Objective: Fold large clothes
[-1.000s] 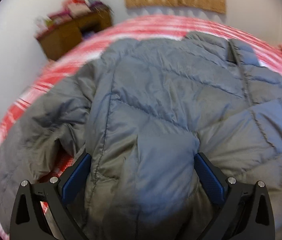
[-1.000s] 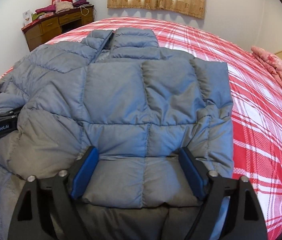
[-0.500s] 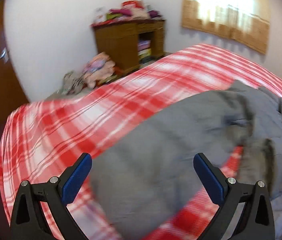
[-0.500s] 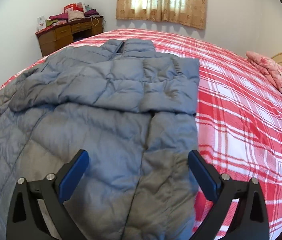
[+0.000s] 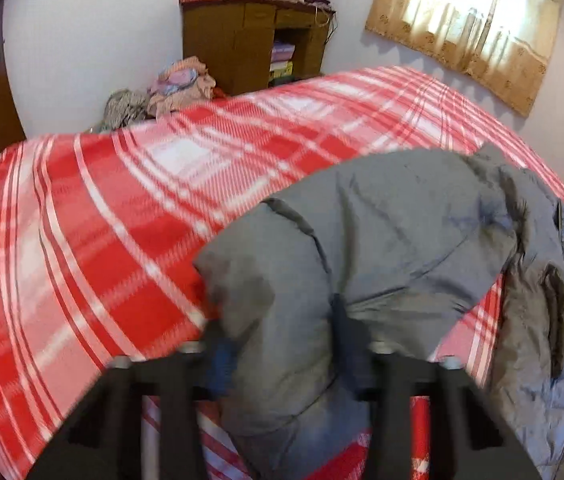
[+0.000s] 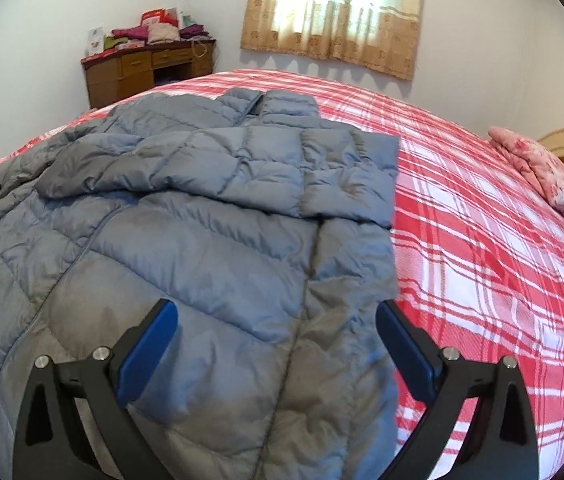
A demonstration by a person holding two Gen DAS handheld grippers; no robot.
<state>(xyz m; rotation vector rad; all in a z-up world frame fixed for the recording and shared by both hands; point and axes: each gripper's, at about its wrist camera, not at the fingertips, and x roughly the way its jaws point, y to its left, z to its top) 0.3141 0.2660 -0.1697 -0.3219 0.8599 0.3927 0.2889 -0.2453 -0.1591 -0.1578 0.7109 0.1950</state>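
The left gripper (image 5: 282,344) has just been closing and now pinches the sleeve (image 5: 361,248) of the grey puffer jacket (image 6: 202,240), whose length runs away right toward the body; the right gripper (image 6: 278,352) hangs wide open over the hem, on the plaid bed (image 6: 481,240).

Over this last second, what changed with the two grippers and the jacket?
The left gripper swung off the jacket's body to its outstretched sleeve; its jaws have just been closing, now pinching the sleeve end. The right gripper drew back toward the hem, jaws wide, holding nothing. The jacket itself, right side folded in, kept lying on the plaid bedspread.
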